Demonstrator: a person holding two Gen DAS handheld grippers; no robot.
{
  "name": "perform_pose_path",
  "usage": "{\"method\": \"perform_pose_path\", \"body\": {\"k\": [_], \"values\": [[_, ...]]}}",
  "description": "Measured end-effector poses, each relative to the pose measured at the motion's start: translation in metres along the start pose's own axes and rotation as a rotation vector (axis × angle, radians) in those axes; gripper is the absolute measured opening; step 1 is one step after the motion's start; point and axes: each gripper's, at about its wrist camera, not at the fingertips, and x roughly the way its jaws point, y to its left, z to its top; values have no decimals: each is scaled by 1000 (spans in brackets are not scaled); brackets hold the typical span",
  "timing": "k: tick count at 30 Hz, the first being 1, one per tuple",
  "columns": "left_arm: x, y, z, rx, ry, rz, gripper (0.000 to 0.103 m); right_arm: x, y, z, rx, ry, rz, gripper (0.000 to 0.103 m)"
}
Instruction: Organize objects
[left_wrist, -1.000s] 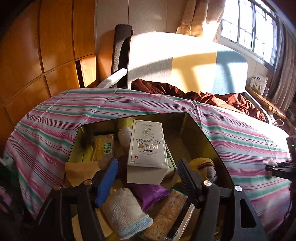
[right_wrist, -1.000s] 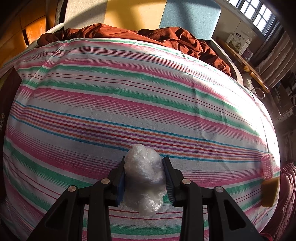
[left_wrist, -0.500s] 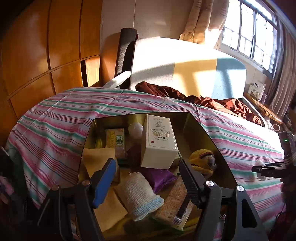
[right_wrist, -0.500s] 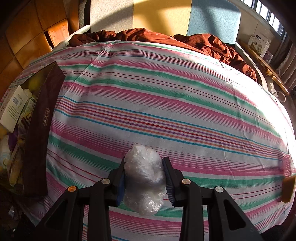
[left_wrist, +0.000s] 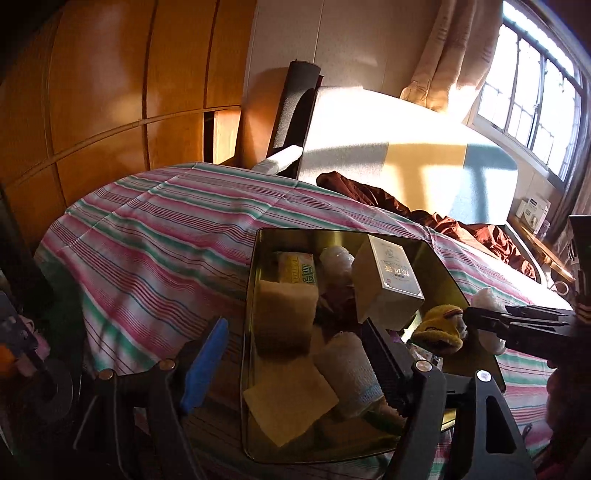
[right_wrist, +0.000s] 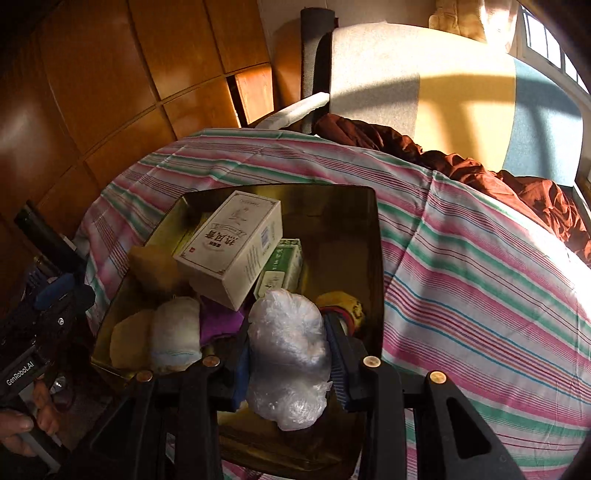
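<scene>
Your right gripper is clamped on a crumpled clear plastic bag and holds it over the near right part of the gold tin, which sits on the striped bedspread. Your left gripper hangs over the tin's near left edge; its jaws have just been widening and stand apart, pressing on nothing, with only the tin's contents below them. In the tin a cream carton leans on a green-and-white box, beside a rolled white sock, a purple cloth and a yellow plush toy.
</scene>
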Motion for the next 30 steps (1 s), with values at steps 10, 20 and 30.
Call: {"method": "perform_pose_path", "body": {"k": [10, 20, 30], "values": [[3, 20, -8, -40, 28, 28, 77, 71, 28, 23, -3, 80, -20, 36], [3, 11, -12, -10, 37, 20, 85, 63, 24, 12, -25, 64, -23, 48], [-8, 0, -12, 11, 8, 55, 103, 32, 23, -1, -11, -17, -71, 48]]}}
